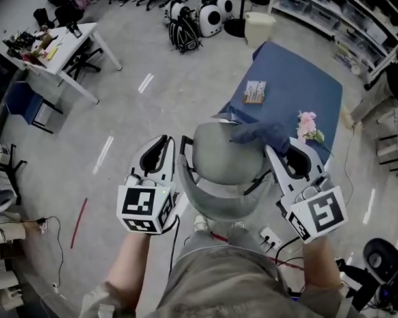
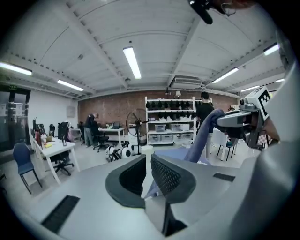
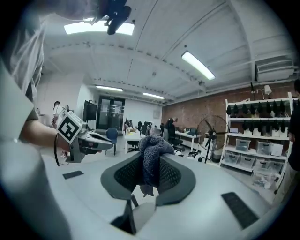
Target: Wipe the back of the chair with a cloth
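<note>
The right gripper (image 3: 150, 164) has its fingers clamped on the blue-grey cloth (image 1: 258, 133), which is bunched at the top edge of the grey chair back (image 1: 222, 164), toward its right corner. The left gripper (image 2: 148, 165) is beside the chair back's left edge, its fingers nearly together with nothing between them.

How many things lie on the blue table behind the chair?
2. A small flat box lies on the table's left side, and pink flowers lie near its right edge. The chair back and the cloth cover its near end, so more may be hidden.
</note>
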`<move>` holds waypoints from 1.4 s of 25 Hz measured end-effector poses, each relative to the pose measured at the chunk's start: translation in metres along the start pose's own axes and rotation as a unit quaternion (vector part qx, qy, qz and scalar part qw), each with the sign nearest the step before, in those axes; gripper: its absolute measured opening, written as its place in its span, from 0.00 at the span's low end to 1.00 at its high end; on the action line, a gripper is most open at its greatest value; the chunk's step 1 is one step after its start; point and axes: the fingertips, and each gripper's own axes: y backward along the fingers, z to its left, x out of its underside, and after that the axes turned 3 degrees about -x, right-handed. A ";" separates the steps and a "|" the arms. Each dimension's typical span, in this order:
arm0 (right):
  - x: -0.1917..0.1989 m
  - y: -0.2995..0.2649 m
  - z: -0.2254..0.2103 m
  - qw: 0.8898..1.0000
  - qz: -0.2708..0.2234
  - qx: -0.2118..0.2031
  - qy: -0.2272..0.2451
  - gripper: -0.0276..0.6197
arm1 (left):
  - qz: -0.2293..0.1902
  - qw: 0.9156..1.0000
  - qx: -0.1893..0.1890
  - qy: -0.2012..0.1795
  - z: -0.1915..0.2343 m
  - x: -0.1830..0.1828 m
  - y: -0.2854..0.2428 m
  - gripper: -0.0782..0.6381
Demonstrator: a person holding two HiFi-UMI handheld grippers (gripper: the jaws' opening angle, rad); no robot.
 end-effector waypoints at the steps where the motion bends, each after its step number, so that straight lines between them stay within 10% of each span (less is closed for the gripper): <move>1: -0.013 0.006 0.002 1.000 -0.017 0.004 0.004 0.17 | -0.016 1.000 0.000 -0.009 -0.003 -0.013 0.006 0.18; 16: -0.104 0.084 0.027 0.983 -0.177 0.039 0.018 0.17 | -0.168 0.983 -0.004 -0.076 -0.036 -0.123 0.090 0.18; 35: -0.062 0.095 0.062 0.989 -0.150 0.001 0.007 0.17 | -0.138 0.988 -0.008 -0.067 -0.052 -0.075 0.117 0.18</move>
